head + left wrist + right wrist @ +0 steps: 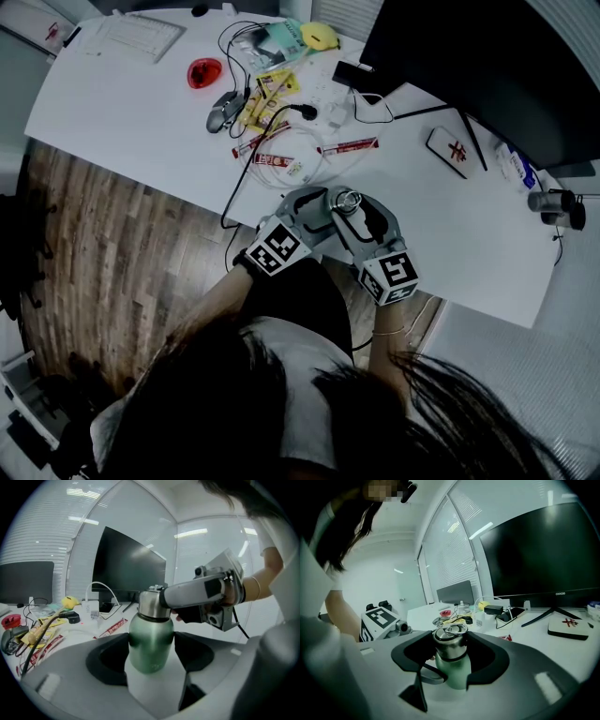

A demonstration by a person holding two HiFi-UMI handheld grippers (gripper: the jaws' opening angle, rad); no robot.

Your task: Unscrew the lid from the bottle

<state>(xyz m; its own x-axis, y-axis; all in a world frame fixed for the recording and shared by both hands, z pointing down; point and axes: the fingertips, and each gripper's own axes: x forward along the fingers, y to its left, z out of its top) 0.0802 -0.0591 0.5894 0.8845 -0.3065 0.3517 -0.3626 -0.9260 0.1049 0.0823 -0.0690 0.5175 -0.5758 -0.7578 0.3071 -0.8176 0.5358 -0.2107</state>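
Clamping the steel lid (450, 639), the right gripper (451, 650) steadies the green bottle (151, 634) at the near edge of the tabletop (141, 103); the left gripper (151, 653) stands wide open around its body, not pressing, likely so it can take a better hold for twisting

Green bottle (150, 644) upright nr desk (141, 122) edge, steel lid (151, 603) still on.

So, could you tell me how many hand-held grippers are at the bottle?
2. The left hand-held gripper straddles the green bottle; the right hand-held gripper is closed on its steel lid.
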